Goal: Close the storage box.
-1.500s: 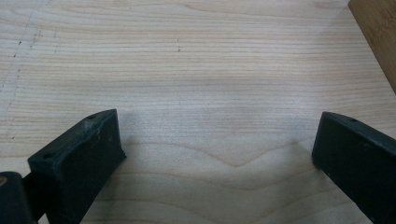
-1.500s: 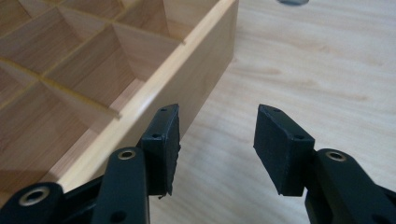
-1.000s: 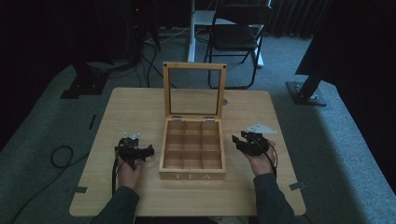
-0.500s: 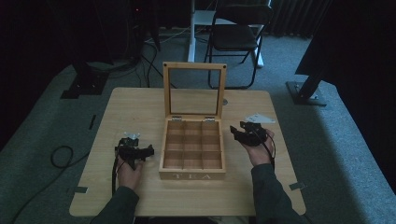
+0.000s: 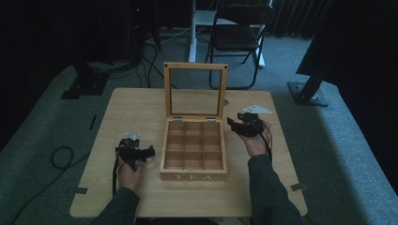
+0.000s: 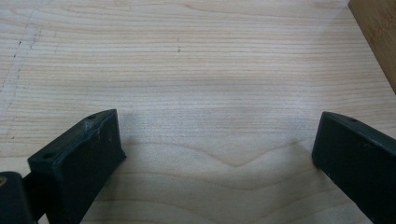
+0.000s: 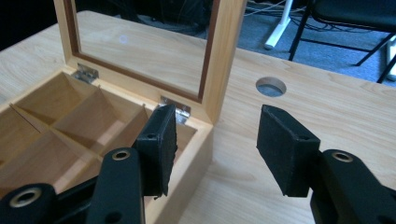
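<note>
Since a second ago the right gripper has moved from the table's right edge in toward the tea box; the left gripper rests as before on the table, left of the box. The right hand holds its gripper raised beside the box's back right corner, jaws wide apart and empty, one over the rear compartment; the glass lid stands upright. The left jaws gape wide over bare wood, holding nothing.
</note>
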Tool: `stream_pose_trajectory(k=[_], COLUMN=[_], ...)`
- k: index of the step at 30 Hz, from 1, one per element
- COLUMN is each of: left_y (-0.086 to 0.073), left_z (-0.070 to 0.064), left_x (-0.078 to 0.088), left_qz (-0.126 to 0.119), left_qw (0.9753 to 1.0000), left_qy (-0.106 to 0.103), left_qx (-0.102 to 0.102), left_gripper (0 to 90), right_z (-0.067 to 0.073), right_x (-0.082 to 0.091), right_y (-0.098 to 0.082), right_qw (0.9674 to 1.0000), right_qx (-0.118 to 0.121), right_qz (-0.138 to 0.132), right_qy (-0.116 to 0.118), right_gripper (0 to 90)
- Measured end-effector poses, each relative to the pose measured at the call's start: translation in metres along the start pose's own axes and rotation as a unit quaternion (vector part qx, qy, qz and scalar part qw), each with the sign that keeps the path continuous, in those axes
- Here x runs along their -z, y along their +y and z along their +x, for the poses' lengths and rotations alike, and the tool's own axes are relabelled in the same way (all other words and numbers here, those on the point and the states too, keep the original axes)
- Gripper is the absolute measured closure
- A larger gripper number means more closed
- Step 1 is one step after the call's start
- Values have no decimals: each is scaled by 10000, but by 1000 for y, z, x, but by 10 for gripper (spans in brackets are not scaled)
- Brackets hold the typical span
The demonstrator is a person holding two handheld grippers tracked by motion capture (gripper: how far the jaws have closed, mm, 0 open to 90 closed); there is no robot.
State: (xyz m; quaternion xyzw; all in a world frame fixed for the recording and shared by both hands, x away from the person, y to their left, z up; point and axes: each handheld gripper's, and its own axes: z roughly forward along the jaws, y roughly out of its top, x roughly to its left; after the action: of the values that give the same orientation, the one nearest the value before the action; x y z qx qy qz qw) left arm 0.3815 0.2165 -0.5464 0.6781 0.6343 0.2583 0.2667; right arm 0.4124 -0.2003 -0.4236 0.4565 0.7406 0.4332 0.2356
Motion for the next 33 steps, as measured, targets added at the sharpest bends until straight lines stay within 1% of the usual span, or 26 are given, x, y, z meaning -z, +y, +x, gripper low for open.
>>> stream_pose_trajectory(k=[5,8,15,16,17,20,22,24,27,28,31,33], left_y=[0,0,0,0,0,0,0,0,0,0,0,0], left_z=[0,0,0,0,0,0,0,0,0,0,0,0], left_x=[0,0,0,0,0,0,0,0,0,0,0,0], left_qz=[0,-1,14,14,13,12,11,11,8,10,11,11], left_qw=[10000,10000,10000,10000,10000,10000,10000,10000,10000,10000,10000,10000], left_qy=[1,1,-1,-1,-2,-2,-3,-2,-3,-2,-2,-2], left_qx=[0,0,-17,-8,-6,-4,-5,-6,-1,-3,-5,-5], left_gripper=[16,16,16,16,16,16,16,16,16,16,16,16], right_z=[-1,-2,-3,-2,-3,-3,-4,-3,-4,-4,-3,-3], right_x=[-5,-12,-17,-19,-20,-24,-27,-28,-29,-30,-33,-35], right_y=[5,10,21,24,24,27,30,34,37,41,45,48], right_qw=[10000,10000,9999,9998,9999,9999,9999,9998,9998,9997,9995,9996], right_qx=[-5,75,155,185,158,146,78,129,137,85,118,140], right_qz=[0,58,56,28,23,57,36,-14,-30,-66,-113,-91], right_qy=[1,-7,-32,24,57,66,148,152,163,207,255,248], right_gripper=[462,457,451,448,445,432,427,425,427,430,439,442])
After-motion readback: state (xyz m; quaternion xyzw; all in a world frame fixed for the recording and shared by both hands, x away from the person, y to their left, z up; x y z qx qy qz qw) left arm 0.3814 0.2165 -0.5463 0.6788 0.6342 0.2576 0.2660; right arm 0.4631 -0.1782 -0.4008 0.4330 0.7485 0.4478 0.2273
